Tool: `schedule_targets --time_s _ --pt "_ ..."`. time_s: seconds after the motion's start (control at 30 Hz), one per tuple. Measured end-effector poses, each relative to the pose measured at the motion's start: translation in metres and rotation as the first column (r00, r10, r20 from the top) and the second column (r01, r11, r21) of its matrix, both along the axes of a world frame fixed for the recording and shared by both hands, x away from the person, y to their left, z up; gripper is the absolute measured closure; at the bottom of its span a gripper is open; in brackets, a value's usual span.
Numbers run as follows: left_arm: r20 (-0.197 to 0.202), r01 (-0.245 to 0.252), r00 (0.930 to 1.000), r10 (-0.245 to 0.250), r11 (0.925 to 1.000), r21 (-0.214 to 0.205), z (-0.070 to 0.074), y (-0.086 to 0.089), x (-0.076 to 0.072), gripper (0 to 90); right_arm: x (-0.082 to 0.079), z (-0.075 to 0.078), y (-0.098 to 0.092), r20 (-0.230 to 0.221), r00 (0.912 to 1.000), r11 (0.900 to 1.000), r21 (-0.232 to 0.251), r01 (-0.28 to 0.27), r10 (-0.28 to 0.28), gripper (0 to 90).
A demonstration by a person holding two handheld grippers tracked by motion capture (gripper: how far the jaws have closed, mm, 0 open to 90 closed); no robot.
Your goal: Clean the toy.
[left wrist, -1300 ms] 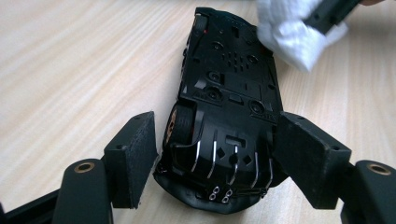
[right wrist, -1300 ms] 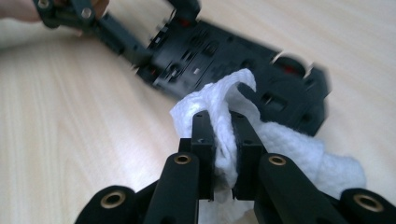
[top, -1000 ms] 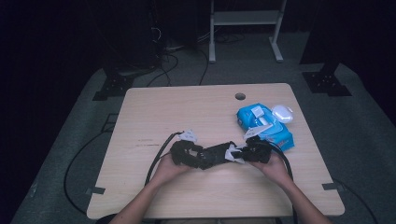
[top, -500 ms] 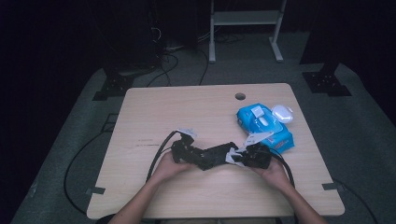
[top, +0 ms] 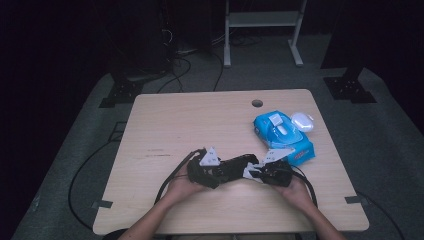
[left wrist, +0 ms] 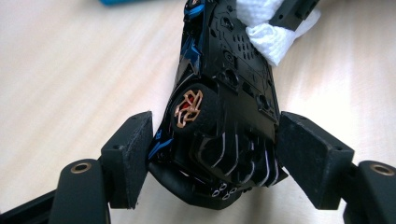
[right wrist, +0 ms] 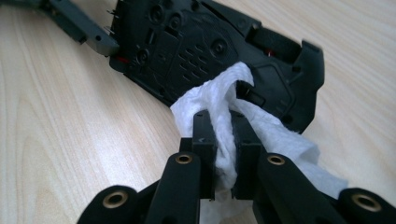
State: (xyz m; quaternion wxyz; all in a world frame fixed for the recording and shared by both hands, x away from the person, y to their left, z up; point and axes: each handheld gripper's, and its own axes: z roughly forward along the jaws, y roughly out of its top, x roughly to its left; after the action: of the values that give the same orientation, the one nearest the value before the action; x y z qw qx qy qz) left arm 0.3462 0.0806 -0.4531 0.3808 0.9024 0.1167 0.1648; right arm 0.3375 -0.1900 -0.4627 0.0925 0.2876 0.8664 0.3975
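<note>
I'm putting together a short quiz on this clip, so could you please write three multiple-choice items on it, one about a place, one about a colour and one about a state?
1. Where on the table does the wipes pack lie?
A. far left corner
B. right side, beyond the right gripper
C. near edge, centre

2. What colour is the wipe that the right gripper holds?
A. white
B. yellow
C. green

3. How does the left gripper stand to the black toy car?
A. shut and away from it
B. open above it
C. clamped on its sides

Answers:
1 B, since the high view shows the blue pack on the right half, past the right gripper.
2 A, since the right gripper view shows white tissue pinched between the jaws.
3 C, since the left gripper view shows both pads pressed on the car's underside-up body.
</note>
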Motion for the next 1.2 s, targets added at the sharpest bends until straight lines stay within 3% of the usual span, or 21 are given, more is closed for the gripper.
schedule_targets --time_s 0.07,0.17,0.23,0.3,0.33,0.53,0.57,0.63,0.73,0.87,1.07,1.2 --pt "0.099 0.005 0.9951 -0.010 0.9987 0.051 0.000 -0.004 -0.007 28.3 0.000 -0.003 -0.001 -0.014 0.9999 1.0000 0.001 0.003 -0.003 82.3" --pt "0.196 0.006 0.9803 -0.026 0.9947 0.102 -0.002 -0.008 -0.013 28.3 0.001 -0.006 0.000 -0.021 0.9998 0.9999 -0.012 0.006 -0.007 82.2" --pt "0.219 0.006 0.9753 -0.031 0.9936 0.113 -0.003 -0.010 -0.015 28.5 0.002 -0.007 -0.001 -0.027 0.9996 0.9999 -0.010 0.012 -0.012 82.2" --pt "0.267 0.009 0.9626 -0.046 0.9903 0.139 -0.004 -0.012 -0.019 28.5 0.003 -0.008 -0.002 -0.033 0.9993 0.9998 -0.013 0.016 -0.016 82.0" --pt "0.266 0.012 0.9629 -0.047 0.9911 0.132 -0.004 -0.012 -0.020 28.6 0.003 -0.008 -0.002 -0.037 0.9991 0.9997 -0.014 0.019 -0.019 81.9" --pt "0.190 0.042 0.9803 -0.053 0.9972 0.062 0.000 -0.005 -0.017 32.0 0.003 -0.009 -0.004 -0.049 0.9986 0.9996 -0.020 0.019 -0.020 81.5" --pt "0.158 0.041 0.9865 -0.045 0.9989 0.023 0.001 -0.004 -0.014 30.9 0.003 -0.009 -0.005 -0.052 0.9985 0.9996 -0.020 0.019 -0.020 81.5" --pt "0.121 0.031 0.9923 -0.029 0.9993 -0.021 0.003 -0.003 -0.010 28.8 0.002 -0.008 -0.005 -0.065 0.9978 0.9998 -0.015 0.013 -0.014 81.5" --pt "0.044 0.031 0.9986 -0.028 0.9977 -0.061 0.002 -0.002 -0.002 29.5 -0.001 -0.003 -0.007 -0.069 0.9976 0.9998 0.020 -0.003 0.004 81.5" --pt "-0.055 0.040 0.9974 -0.046 0.9936 -0.105 -0.004 0.000 0.005 37.0 -0.007 0.009 -0.006 -0.050 0.9980 0.9966 0.075 -0.034 0.038 81.5" --pt "-0.081 0.064 0.9939 -0.074 0.9907 -0.121 -0.005 0.001 0.010 56.2 -0.015 0.030 0.002 0.013 0.9968 0.9887 0.127 -0.080 0.079 81.5" --pt "-0.097 0.054 0.9931 -0.067 0.9894 -0.135 -0.006 0.002 0.014 57.7 -0.015 0.045 0.012 0.057 0.9954 0.9825 0.165 -0.086 0.077 81.7"
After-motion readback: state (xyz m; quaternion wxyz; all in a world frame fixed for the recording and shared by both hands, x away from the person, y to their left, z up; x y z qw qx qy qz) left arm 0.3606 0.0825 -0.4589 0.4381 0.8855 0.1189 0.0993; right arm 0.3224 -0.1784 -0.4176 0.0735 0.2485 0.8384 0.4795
